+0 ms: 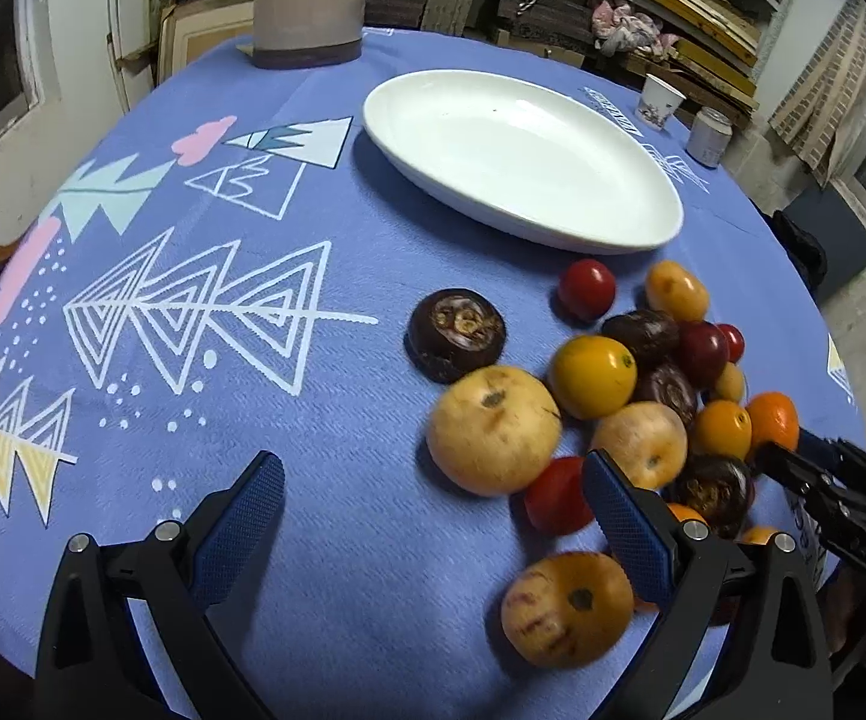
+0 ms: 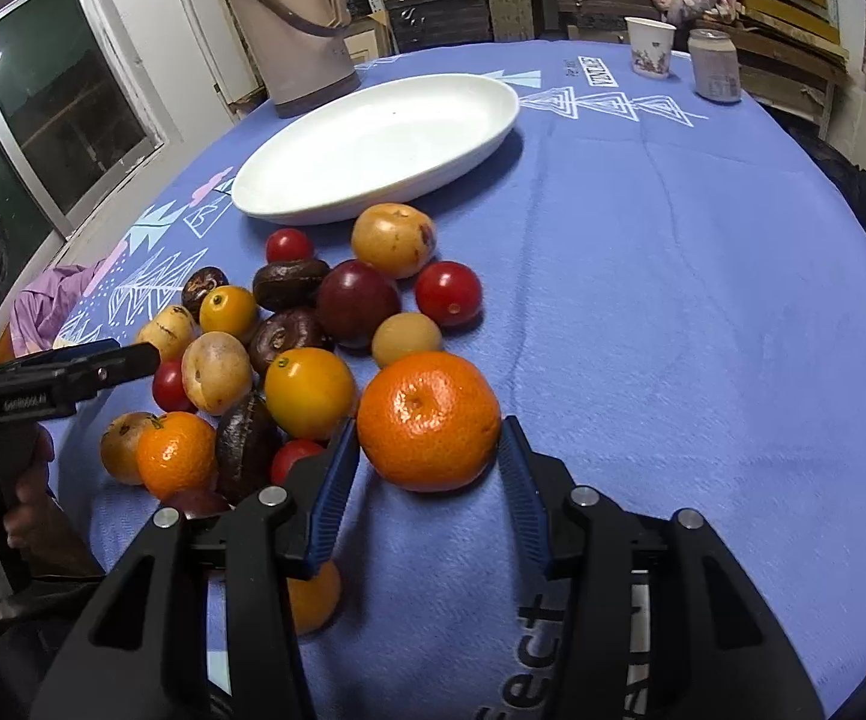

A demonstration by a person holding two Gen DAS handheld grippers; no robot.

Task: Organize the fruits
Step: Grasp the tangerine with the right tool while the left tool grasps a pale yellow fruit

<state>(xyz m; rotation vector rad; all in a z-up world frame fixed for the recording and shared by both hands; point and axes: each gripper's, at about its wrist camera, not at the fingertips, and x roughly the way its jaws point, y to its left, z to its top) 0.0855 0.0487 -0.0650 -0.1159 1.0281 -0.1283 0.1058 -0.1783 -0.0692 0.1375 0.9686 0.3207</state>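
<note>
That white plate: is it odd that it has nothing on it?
Yes. The white plate sits bare while all the fruit lies loose in a heap on the blue tablecloth beside it. Nothing looks spilled or broken.

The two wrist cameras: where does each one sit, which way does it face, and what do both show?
Left wrist: on the left gripper, open over the cloth, facing the white plate; right gripper at its right edge.
Right wrist: on the right gripper, open around the big orange, facing the plate; left gripper and a hand at its left.
Shared: plate, fruit pile, thermos, paper cup.
</note>
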